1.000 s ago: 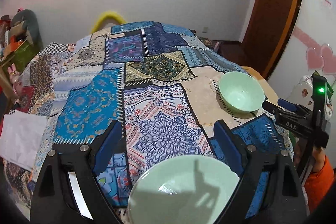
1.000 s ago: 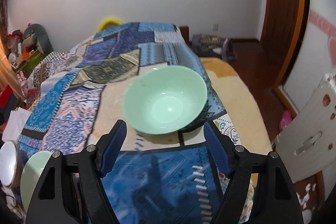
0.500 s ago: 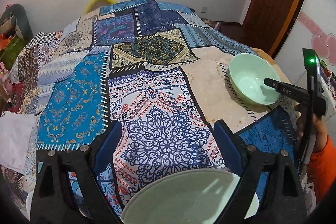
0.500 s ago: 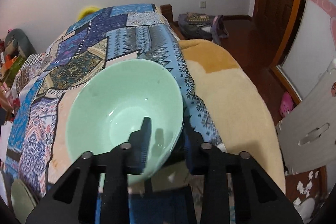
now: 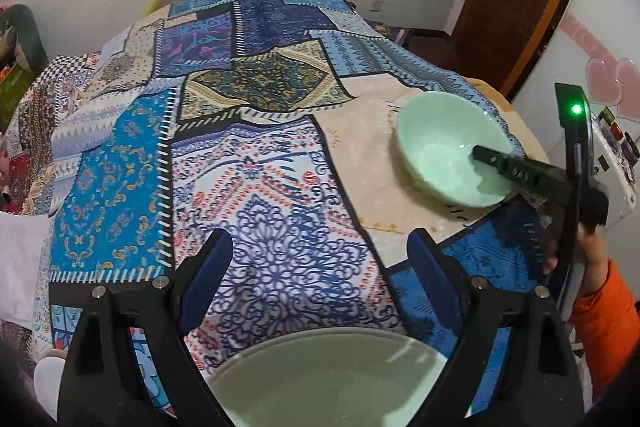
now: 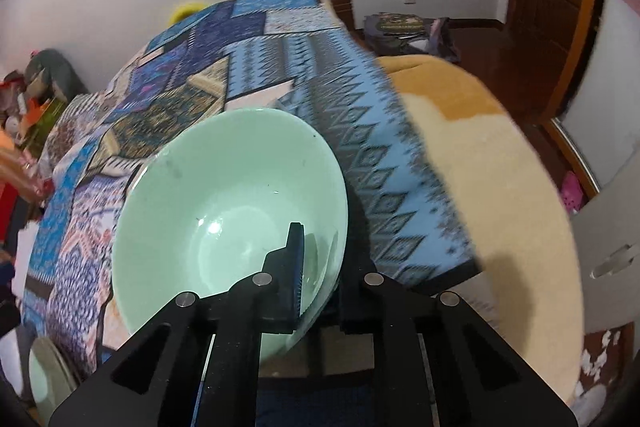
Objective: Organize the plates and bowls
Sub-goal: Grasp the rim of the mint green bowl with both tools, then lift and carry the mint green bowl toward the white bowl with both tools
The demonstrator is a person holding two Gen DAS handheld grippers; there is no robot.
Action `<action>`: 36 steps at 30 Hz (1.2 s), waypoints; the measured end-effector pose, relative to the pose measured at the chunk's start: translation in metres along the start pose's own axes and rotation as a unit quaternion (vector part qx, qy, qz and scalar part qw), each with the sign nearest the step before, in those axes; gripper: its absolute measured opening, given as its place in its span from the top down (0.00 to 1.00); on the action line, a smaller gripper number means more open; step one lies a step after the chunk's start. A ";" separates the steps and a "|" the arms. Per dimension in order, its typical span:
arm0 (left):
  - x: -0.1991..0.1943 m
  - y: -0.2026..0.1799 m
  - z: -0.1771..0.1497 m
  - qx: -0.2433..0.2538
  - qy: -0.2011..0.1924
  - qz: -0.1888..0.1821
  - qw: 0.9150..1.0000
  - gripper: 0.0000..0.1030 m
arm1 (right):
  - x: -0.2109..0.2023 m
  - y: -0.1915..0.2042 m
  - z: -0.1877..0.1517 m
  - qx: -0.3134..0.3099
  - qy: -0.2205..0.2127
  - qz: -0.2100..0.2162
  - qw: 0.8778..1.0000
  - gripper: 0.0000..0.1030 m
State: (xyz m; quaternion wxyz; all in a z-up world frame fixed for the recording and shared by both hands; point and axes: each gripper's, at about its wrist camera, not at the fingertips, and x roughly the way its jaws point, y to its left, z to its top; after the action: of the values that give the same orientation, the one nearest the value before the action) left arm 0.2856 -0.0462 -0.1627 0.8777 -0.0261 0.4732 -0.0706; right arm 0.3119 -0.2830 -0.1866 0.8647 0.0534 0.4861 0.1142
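Note:
A pale green bowl rests on the patchwork cloth near the table's right edge, tipped a little; it also shows at the right of the left wrist view as the green bowl. My right gripper is closing tight on its near rim, one finger inside and the other outside; pads press the wall. A second green bowl lies at the table's near edge, just below my left gripper, which is open and touches nothing. That same second bowl appears at the right wrist view's lower left.
The patchwork cloth covers a round table; a beige and orange underlay sticks out on the right. A white dish sits at the near left edge. An orange sleeve holds the right gripper. A white panel stands close at right.
The right gripper went forward and down over the bowl's near rim and shut on it. The left gripper dropped closer to the near bowl and stayed open.

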 end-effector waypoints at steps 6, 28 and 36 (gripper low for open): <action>0.013 -0.006 0.008 -0.004 0.016 -0.013 1.000 0.13 | -0.006 0.027 -0.013 -0.037 0.016 0.053 0.998 0.88; 0.087 -0.011 0.011 -0.019 0.124 -0.044 0.991 0.55 | 0.002 0.048 -0.030 -0.054 0.050 0.086 0.994 0.74; 0.094 -0.015 0.012 -0.017 0.123 -0.035 0.992 0.79 | -0.002 0.054 -0.031 -0.062 0.038 0.077 0.994 0.79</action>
State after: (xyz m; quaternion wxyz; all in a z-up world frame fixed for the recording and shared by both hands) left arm 0.3455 -0.0756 -0.2320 0.8095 -0.0492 0.5772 -0.0957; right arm 0.2763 -0.2318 -0.1900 0.8361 0.0326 0.5049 0.2120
